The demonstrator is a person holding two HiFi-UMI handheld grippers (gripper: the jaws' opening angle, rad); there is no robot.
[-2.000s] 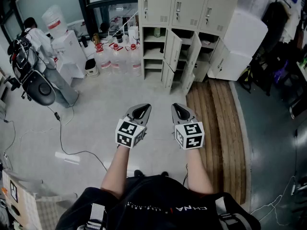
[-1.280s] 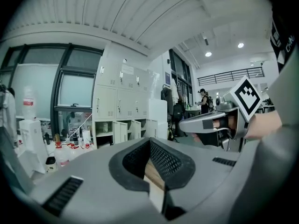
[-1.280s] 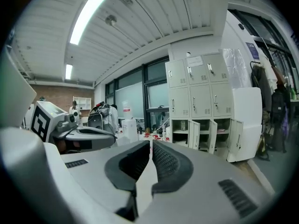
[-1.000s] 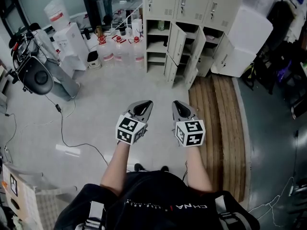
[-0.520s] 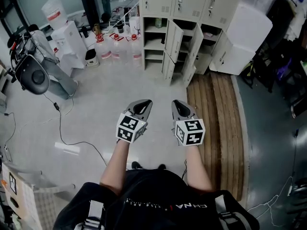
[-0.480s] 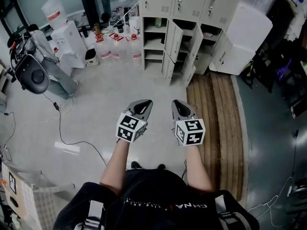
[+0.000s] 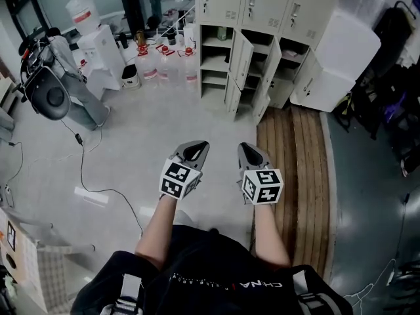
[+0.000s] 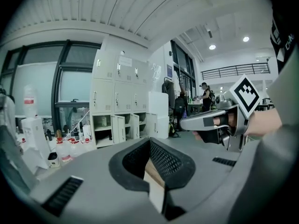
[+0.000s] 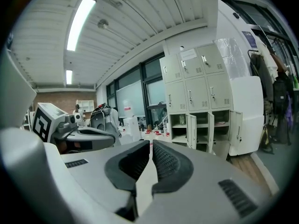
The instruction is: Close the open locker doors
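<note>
Pale grey floor (image 7: 164, 123) with a strip of wooden planks (image 7: 292, 169) on its right and darker floor (image 7: 367, 195) beyond; dark-framed windows (image 8: 74, 85) on the far wall; ribbed white ceiling (image 9: 140, 13), lit strip light (image 9: 80, 17)

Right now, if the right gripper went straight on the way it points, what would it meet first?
Nothing close: the right gripper, jaws shut, faces bare floor. Far beyond, likely the left end of the open lockers or the bottles beside them; depth is unclear.

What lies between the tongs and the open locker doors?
Only bare floor separates the left tongs, right tongs and open locker doors, seen in the head view.
</note>
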